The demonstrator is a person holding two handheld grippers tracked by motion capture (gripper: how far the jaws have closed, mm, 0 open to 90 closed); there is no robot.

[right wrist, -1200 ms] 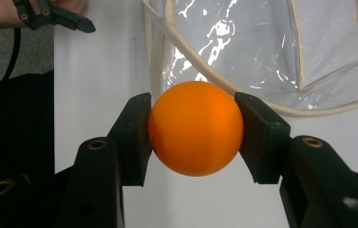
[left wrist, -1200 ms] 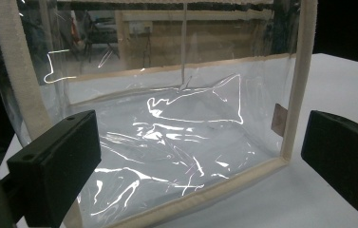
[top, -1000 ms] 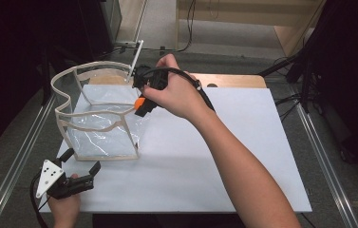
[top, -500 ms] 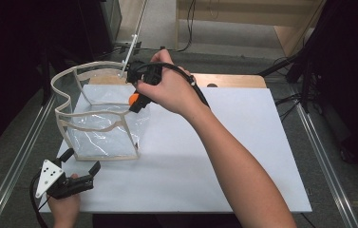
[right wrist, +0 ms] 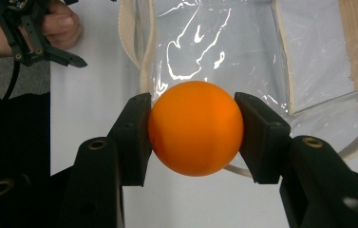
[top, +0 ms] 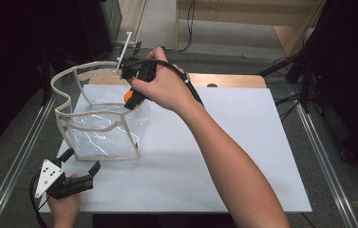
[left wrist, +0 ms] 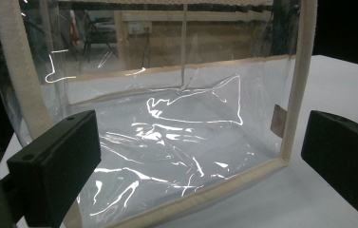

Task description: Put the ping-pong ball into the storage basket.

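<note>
Right hand-held gripper (top: 130, 97) shifted, white table (top: 243, 152), dark room

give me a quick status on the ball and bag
Right gripper shut on ball, above bag. Left gripper open, idle beside the bag. Nothing in the way.

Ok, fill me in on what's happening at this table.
A person is working with a claw in each hand. The right claw is shut on an orange ball and holds it over the open top of a clear plastic bag with cream trim that stands on the white table. The left claw is open and sits just in front of the bag's near lower edge without gripping it. The ball is not yet inside the bag.
</note>
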